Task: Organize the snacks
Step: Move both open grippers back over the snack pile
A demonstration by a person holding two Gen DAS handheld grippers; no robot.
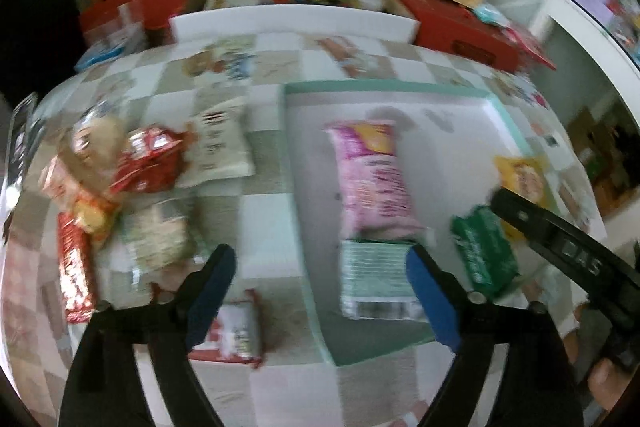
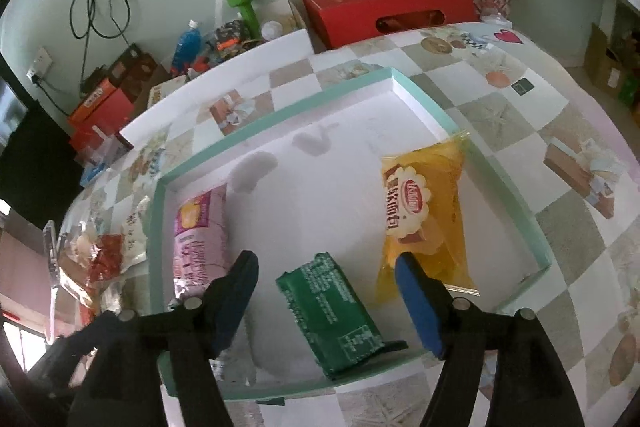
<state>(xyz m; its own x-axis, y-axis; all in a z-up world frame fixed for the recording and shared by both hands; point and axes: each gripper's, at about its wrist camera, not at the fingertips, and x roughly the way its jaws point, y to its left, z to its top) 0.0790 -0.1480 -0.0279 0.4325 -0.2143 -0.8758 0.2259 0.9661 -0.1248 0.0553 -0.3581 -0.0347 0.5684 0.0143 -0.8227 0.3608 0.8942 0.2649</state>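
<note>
a: sorting step in hand, as i judge it. tray already has 4 packs: pink pack by the left wall, green pack near the front edge, yellow pack by the right wall, pale-green pack just in front of the pink one.

b: jaw status?

a: left gripper spread wide, nothing held; it hangs over the tray's left wall. right gripper also spread wide, nothing held; green pack lies below, between the fingers, not gripped.

b: what's left to move?

a: loose pile on the table, left of the tray, well apart from it. plus a red-white pack just outside the tray wall, below the left gripper. left view is blurred, so labels don't read.

b: next move, est.?

a: likely left gripper drops onto the red-white pack: nearest, jaws already wide enough. needs fingers across the short side, then lift over the wall into the free middle.

b: orientation of packs in tray?

a: pink & yellow: long axis runs front-to-back, roughly parallel to the side walls. green: long axis diagonal, far end tilted left.
</note>
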